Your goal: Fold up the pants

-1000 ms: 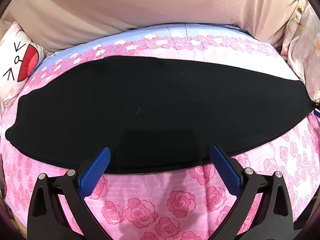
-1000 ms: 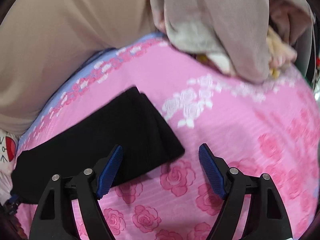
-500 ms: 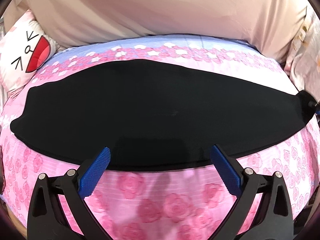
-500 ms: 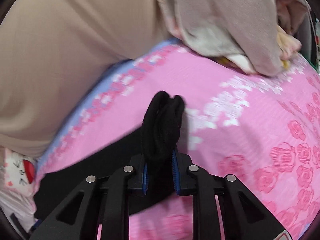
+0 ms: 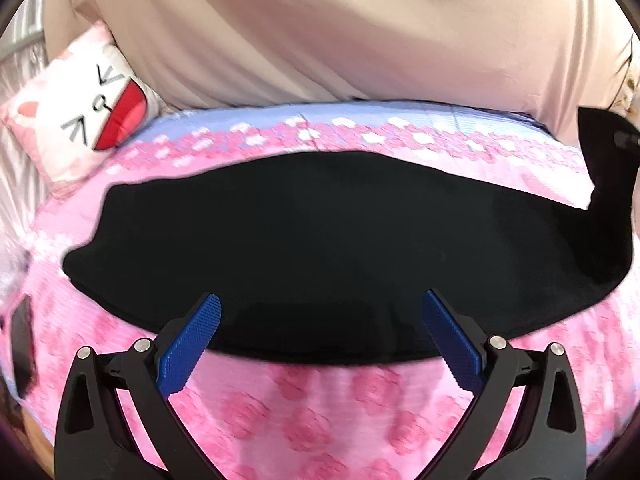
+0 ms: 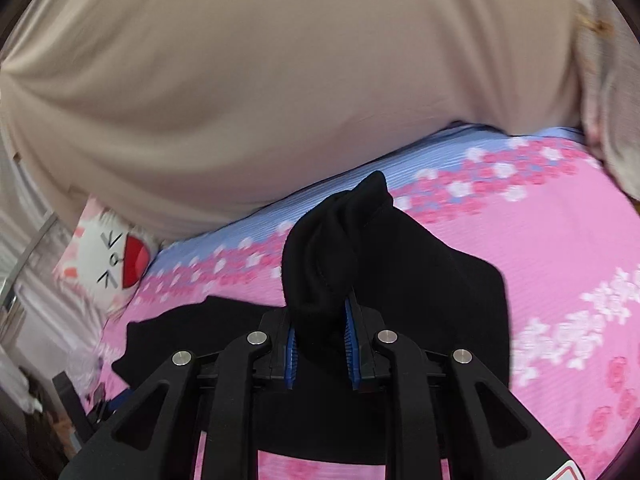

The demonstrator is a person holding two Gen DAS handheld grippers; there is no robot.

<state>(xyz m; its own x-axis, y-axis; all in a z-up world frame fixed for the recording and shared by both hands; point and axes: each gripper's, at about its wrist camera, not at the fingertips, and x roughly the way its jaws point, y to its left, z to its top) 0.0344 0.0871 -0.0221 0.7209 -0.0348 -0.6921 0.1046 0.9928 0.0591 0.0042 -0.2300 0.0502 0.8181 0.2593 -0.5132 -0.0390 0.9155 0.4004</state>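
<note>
Pants (image 5: 320, 248): black, laid in a long band across the middle of the left wrist frame, on the pink rose-print bedsheet (image 5: 320, 412); the end at the right edge of that frame rose off the sheet.
Right gripper (image 6: 320, 344): lower centre of its frame, jaws clamped on a bunched fold of the pants, blue pads (image 6: 352, 344) pressing the cloth from both sides, the cloth peak standing above them. The jaws had just closed on it.
Left gripper (image 5: 320, 340): bottom of its frame, jaws spread wide, blue pads (image 5: 188, 348) apart, nothing between them; tips over the near edge of the pants.
Pillow (image 5: 80, 116): white, cartoon cat face, upper left.
Beige cover (image 5: 340, 32): filled the top of both frames, beyond the sheet's blue border.
</note>
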